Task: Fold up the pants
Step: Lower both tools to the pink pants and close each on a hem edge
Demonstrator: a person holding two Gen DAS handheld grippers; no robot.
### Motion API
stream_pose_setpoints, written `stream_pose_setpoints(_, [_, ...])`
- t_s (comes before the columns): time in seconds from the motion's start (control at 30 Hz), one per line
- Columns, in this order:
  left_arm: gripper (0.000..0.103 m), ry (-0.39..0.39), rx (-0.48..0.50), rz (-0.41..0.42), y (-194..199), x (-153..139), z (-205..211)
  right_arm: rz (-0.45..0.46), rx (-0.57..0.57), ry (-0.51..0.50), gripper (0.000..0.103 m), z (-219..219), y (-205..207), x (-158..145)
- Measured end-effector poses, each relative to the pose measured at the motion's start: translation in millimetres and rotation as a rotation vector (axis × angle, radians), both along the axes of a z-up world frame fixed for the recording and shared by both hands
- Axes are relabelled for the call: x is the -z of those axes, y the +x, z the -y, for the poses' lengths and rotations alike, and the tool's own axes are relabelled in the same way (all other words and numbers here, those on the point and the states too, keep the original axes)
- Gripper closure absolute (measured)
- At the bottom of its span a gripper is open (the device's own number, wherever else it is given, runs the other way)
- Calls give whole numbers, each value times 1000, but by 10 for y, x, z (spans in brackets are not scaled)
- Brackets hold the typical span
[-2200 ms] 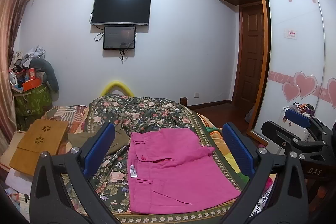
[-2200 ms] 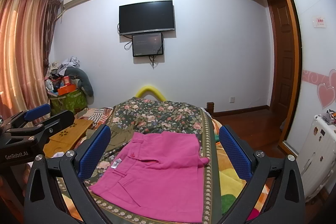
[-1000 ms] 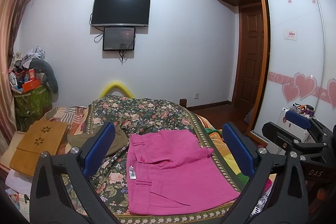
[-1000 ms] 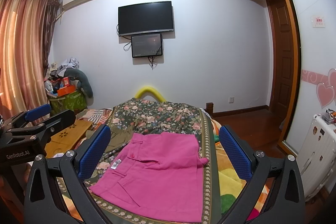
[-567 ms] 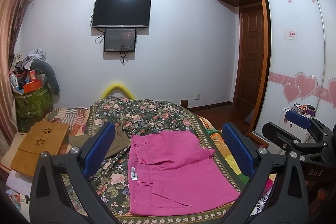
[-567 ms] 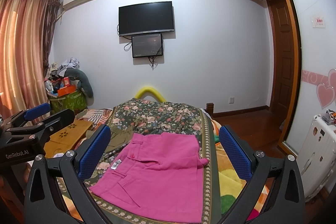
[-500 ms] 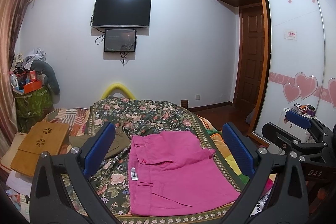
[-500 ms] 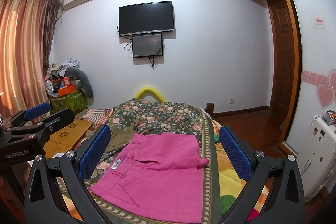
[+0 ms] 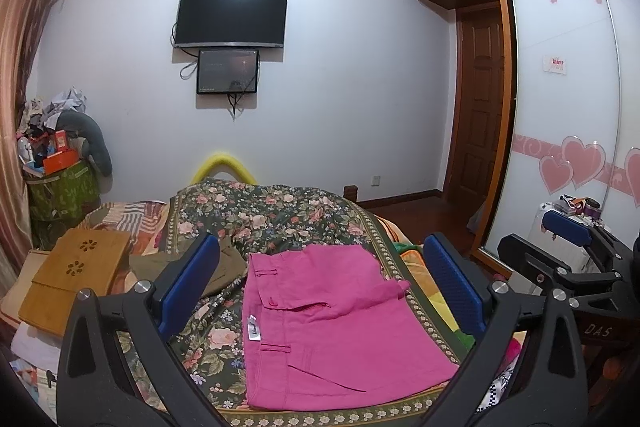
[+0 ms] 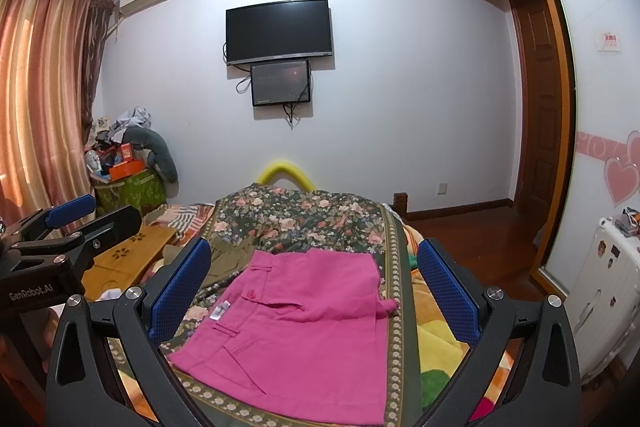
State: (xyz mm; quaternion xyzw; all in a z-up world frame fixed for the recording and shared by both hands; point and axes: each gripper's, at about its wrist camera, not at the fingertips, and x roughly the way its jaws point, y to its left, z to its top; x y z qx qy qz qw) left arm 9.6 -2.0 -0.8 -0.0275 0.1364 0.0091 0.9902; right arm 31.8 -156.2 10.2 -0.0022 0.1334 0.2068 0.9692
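Barely anything altered over the last two seconds: only a slight drift of the left-wrist view, cloth untouched. Judged from that, folding looked finished or paused, with the hands backed off.

One bed, spread with one dark floral blanket (image 9: 276, 215). One pair of pink pants (image 9: 332, 323), lying as a compact folded rectangle near the foot edge of the bed, toward its right side, waistband loops and a white label facing the left edge; seen likewise from the right wrist (image 10: 304, 323). One olive garment (image 9: 208, 267) bunched just beside the pants, toward the left edge. One wooden lap tray (image 9: 76, 279) at the left edge of the bed.

Two grippers. Left gripper (image 9: 320, 287) held above the foot edge, blue pads spread wide, nothing between them, clear of the cloth. Right gripper (image 10: 312, 291) the same: fully spread, empty, hovering over the pants without contact. No further fold evidently needed, though a stray corner stuck out on the pants' right edge.
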Motion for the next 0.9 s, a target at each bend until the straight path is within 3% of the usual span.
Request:
stream_pose_setpoints(0.17, [0, 14, 0, -51, 201, 123, -6, -39, 24, -13, 1, 36, 134, 139])
stream_pose_setpoints(0.43, [0, 25, -48, -205, 812, 529, -184, -169, 99, -85, 1, 203, 632, 605])
stream_pose_setpoints(0.63, [0, 34, -61, -356, 1361, 960, -447, -285, 114, -173, 1, 307, 1036, 1011])
stream_pose_setpoints(0.9, [0, 55, -66, -563, 1967, 1645, -793, -436, 45, -186, 1, 320, 1587, 1460])
